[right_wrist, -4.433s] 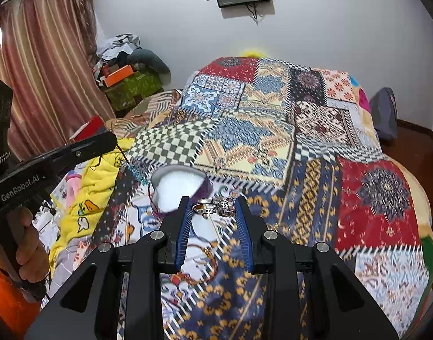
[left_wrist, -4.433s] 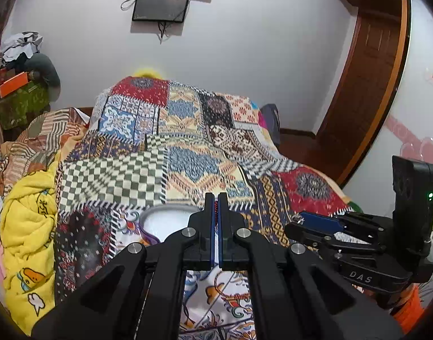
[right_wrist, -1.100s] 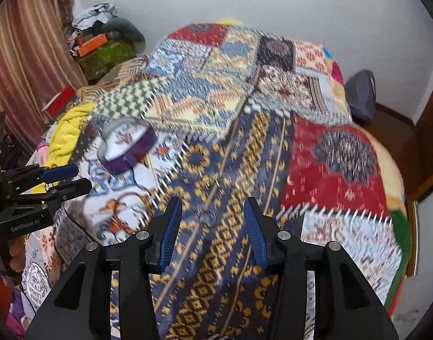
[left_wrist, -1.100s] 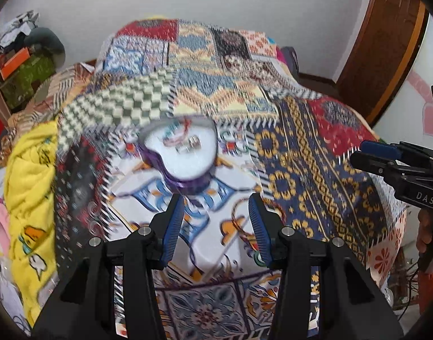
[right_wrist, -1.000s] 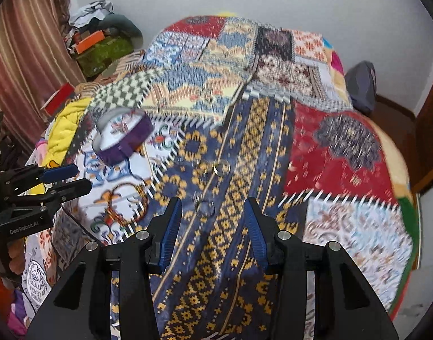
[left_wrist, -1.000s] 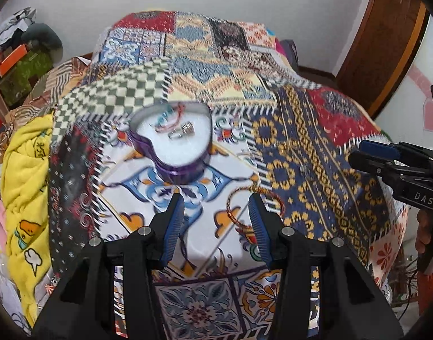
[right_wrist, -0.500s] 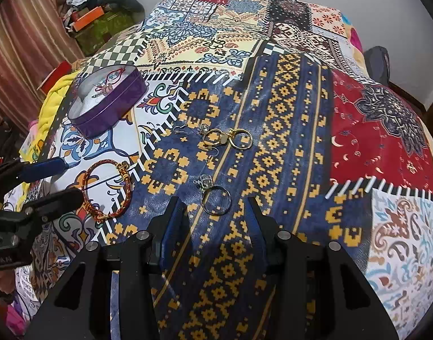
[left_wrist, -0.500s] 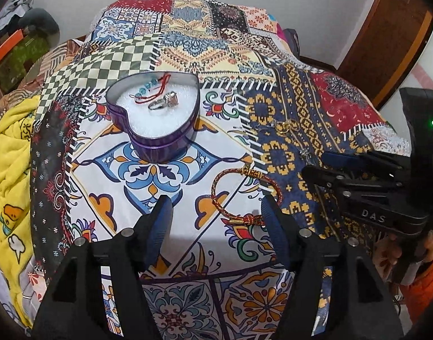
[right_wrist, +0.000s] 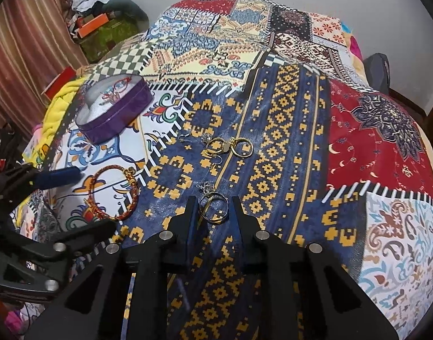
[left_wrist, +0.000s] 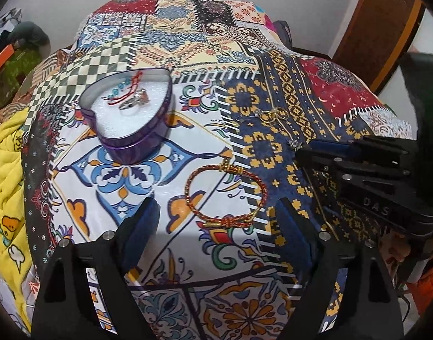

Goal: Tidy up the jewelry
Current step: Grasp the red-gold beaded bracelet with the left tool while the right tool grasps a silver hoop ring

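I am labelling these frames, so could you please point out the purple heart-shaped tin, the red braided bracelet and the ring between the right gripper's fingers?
purple heart-shaped tin (left_wrist: pixel 137 144), left wrist view, front wall.
red braided bracelet (left_wrist: pixel 262 187), left wrist view, right cord.
ring (right_wrist: pixel 226 202), right wrist view, band's right side.

Your left gripper (left_wrist: pixel 215 228) and right gripper (right_wrist: pixel 213 212) were black plastic frames with silver screws and blue pads (left_wrist: pixel 142 226). The right one carried the letters "DAS" and a green light. You wore orange clothing (left_wrist: pixel 427 286).
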Demonstrator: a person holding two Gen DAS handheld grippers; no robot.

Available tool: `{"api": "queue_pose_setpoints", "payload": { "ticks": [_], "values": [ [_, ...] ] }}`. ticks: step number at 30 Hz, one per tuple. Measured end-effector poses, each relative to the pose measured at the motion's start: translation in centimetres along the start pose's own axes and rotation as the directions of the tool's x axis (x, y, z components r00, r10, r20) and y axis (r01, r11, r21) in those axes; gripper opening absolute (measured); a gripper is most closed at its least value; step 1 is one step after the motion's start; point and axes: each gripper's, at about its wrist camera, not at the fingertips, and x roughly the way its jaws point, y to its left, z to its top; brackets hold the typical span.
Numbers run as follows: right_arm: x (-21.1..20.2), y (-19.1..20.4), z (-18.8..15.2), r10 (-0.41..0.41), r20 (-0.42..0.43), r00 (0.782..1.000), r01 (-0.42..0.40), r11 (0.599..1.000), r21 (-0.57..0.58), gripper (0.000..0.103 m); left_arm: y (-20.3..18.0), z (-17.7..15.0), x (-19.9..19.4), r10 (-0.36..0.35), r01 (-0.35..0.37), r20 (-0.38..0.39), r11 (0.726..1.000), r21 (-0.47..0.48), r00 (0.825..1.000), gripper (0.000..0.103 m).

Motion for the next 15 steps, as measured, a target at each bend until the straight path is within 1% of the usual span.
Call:
{"api": "queue_pose_setpoints", "payload": {
  "ticks": [3, 10, 12, 14, 15],
  "values": [
    [-0.8, -0.3, 0.0, 0.009, 0.019, 1.0, -0.009, 1.0, 0.01, 0.02, -0.4, 0.2, 0.4, -0.004, 0.004, -0.006, 1.0, 0.015, 1.0, 0.084],
    [-2.1, -0.4, 0.1, 0.022, 0.055, 0.998, -0.024, 0.999, 0.024, 0.02, -0.6, 0.5, 1.3, -0.005, 0.006, 0.024, 1.0, -0.022, 1.0, 0.084],
    [-2.5, -0.4, 0.1, 0.025, 0.063, 0.998, -0.026, 0.999, 0.025, 0.02, -0.7, 0.4, 1.3, 0.0, 0.0, 0.035, 1.0, -0.022, 0.999, 0.078],
    [-2.8, -0.5, 0.2, 0.027, 0.07, 0.997, -0.028, 0.999, 0.025, 0.02, -0.7, 0.3, 1.2, 0.014, -0.013, 0.041, 1.0, -0.014, 0.999, 0.069],
    [-2.9, -0.5, 0.2, 0.028, 0.072, 0.997, -0.03, 0.999, 0.026, 0.02, -0.7, 0.3, 1.2, 0.017, -0.017, 0.043, 1.0, -0.012, 0.999, 0.067]
  ]
}}
